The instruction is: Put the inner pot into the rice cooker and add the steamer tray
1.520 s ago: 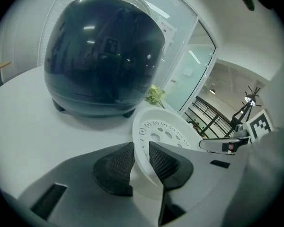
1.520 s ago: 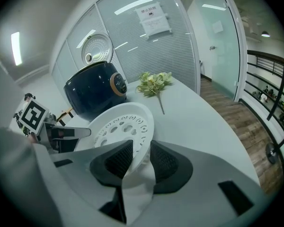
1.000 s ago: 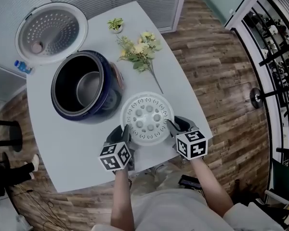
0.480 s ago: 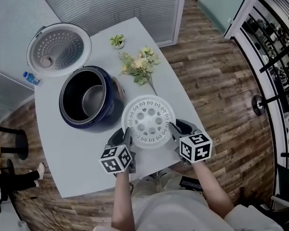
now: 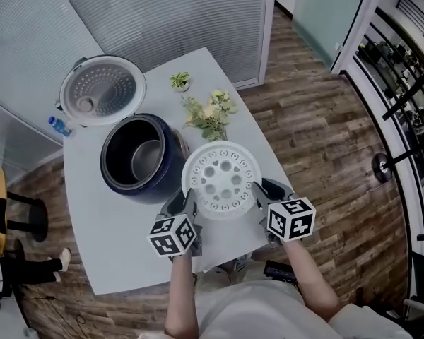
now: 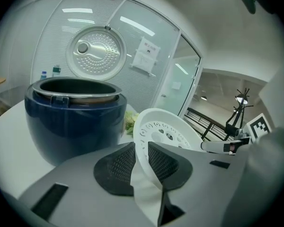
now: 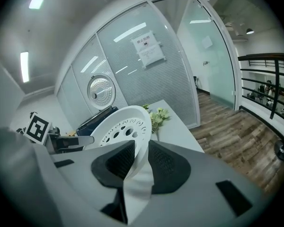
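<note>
The left hand-held gripper [image 5: 187, 202] pinches the near-left rim of the steamer tray [image 5: 222, 181] between its dark meshed pads. The right hand-held gripper [image 5: 258, 193] has the near-right rim between its pads, and its jaws are closing on it. Each grip sits just beside its marker cube, with the tray stretched between them.

The steamer tray is a round, shallow white plastic dish with a raised lip. Its floor is pierced by a ring of round holes and smaller slots. It is held clear above the tabletop [image 5: 127, 246], at its near edge, just beside the rice cooker [image 5: 159, 189].

The rice cooker is a squat, glossy dark blue drum on the pale grey tabletop, to the left of the tray. Its mouth is uncovered. The metal inner pot [image 5: 143, 159] sits inside it, and nothing can be made out within the pot. The open lid [image 5: 102, 90] stands up behind the cooker, a round disc whose silvery inner face is dotted with small perforations.

Beyond the tray lies a spray of pale flowers [image 5: 210, 115] with green leaves, and past it a small potted plant [image 5: 180, 81]. A water bottle [image 5: 59, 126] with a blue cap stands at the far left edge. The tabletop is ringed by a wood-plank floor [image 5: 318, 119] and backed by slatted blinds behind glass.
</note>
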{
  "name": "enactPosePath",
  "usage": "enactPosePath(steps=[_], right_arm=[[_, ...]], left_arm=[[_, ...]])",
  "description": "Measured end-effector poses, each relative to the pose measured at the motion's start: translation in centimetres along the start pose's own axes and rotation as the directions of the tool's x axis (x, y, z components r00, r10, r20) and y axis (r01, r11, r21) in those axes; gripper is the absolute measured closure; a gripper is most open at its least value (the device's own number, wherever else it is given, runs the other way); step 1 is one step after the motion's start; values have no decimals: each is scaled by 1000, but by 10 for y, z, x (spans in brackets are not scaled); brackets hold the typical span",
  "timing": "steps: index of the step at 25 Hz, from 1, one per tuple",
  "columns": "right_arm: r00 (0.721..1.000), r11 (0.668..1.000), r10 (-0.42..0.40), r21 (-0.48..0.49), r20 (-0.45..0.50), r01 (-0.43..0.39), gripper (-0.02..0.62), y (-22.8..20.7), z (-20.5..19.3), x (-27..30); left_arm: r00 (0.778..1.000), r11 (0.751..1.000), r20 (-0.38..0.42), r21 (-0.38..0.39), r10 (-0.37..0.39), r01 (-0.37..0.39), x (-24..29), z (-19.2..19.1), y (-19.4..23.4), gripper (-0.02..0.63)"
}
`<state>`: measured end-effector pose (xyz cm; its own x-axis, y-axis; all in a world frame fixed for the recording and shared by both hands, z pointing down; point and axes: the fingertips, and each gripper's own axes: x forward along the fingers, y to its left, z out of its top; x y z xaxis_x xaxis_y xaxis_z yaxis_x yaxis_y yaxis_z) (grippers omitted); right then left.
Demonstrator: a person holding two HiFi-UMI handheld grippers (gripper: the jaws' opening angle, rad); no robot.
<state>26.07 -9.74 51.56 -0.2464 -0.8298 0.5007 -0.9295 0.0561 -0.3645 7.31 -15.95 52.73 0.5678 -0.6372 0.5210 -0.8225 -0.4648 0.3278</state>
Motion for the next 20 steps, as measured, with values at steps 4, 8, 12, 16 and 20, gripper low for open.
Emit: enactPosePath(steps=[4, 8, 12, 16, 20], right_arm=[[999, 1000, 25, 2, 46, -25, 497, 8, 17, -11], [995, 999, 41, 1, 88, -41, 500, 14, 33, -18], [991, 998, 63, -6, 118, -62, 502, 19, 48, -20], [989, 997, 79, 0, 127, -79, 503, 24, 67, -9], [985, 995, 100, -7, 140, -100, 505, 31, 79, -4]], left_arm=[[999, 1000, 45, 9, 13, -14, -12, 16, -6, 520], [996, 1000, 92, 15, 18, -19, -24, 34, -12, 520], [991, 999, 131, 31, 24, -29, -31, 52, -15, 522], [986, 999, 161, 33, 33, -39, -30, 74, -10, 523], [981, 998, 190, 33, 45, -53, -35, 86, -6, 525]])
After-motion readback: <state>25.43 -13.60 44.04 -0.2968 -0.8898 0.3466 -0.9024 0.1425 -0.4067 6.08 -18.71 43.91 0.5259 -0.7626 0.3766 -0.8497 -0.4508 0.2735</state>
